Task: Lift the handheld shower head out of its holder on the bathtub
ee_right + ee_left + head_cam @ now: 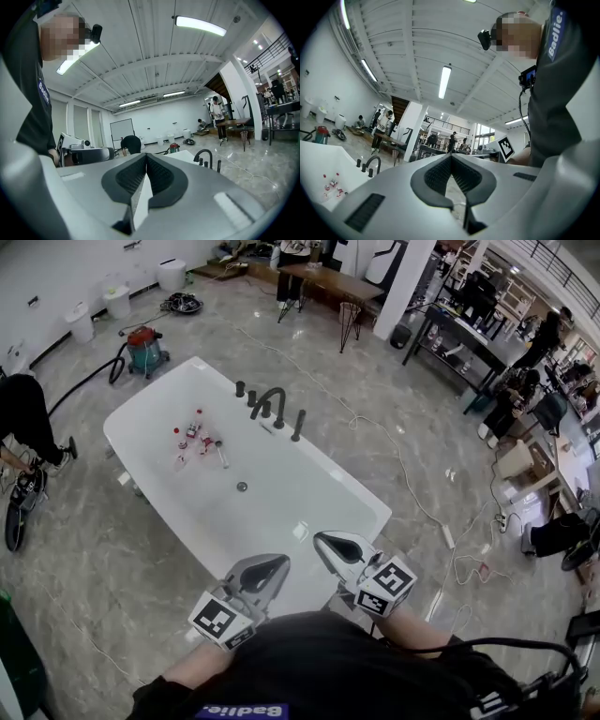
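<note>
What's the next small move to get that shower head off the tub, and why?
Probably carry the right tongs forward along the bathtub toward the handheld shower head, opening them on the way: those and the left tongs both sit shut at the near end, far from where it stands upright beside the faucet.

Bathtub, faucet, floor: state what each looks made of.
Bathtub: glossy white, likely acrylic or enamel, judging by the smooth seamless shell with soft highlights. Faucet: dark matte metal, probably coated, with a thin curved spout and no shine. Floor: polished grey stone or marble-look tile, showing veining and light reflections.
</note>
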{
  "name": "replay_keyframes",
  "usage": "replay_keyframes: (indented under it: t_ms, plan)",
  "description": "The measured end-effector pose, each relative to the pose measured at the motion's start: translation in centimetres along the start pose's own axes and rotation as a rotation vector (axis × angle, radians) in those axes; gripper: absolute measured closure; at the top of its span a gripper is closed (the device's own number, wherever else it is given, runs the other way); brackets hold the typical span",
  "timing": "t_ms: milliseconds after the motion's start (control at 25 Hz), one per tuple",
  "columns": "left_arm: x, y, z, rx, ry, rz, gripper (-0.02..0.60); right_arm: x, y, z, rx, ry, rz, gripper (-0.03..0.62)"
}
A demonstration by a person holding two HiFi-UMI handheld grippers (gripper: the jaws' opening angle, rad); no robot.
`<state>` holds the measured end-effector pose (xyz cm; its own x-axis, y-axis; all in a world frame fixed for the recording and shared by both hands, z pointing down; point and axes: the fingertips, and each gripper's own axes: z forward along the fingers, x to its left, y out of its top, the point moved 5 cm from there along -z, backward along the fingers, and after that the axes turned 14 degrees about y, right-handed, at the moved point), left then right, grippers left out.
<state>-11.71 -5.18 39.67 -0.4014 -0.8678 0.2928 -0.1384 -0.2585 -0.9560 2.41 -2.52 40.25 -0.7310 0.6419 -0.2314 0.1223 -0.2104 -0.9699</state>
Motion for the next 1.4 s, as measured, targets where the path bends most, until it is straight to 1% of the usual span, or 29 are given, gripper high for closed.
replay_keyframes:
  t_ms: [120,280,400,560,760,1000,1200,1400]
  plan:
    - [-0.1,-0.2,1.9,-0.002,0.029,0.009,0.578,-2.7,0.2,-0.5,0.003,0.027,0.004,0.591]
    - [0.2,0.0,4.1,-0.014,0.098,0.003,0.578,-6.3,0.6,-0.7,0.005,0.068,0.012,0.585]
    - [0.5,-0.4,6.0,-0.008,0.14,-0.001,0.578,-9.4,0.7,-0.6,0.01,0.096,0.022,0.58]
    - [0.4,-1.2,8.2,0.006,0.167,0.004,0.578,-13.5,0.5,-1.2,0.012,0.113,0.018,0.565]
    - [0.3,-1.0,10.3,0.008,0.209,0.007,0.578,-18.0,1.3,-1.2,0.033,0.116,-0.002,0.53]
    - [0.8,-1.0,11.8,0.014,0.246,0.017,0.578,-23.6,1.4,-0.3,0.074,0.098,-0.046,0.492]
    - [1.3,-1.4,12.4,0.056,0.241,0.014,0.578,-28.2,0.6,1.3,0.1,0.083,-0.004,0.465]
    - [1.9,-1.2,12.8,0.052,0.255,0.013,0.578,-32.5,-0.6,2.9,0.148,0.061,0.022,0.444]
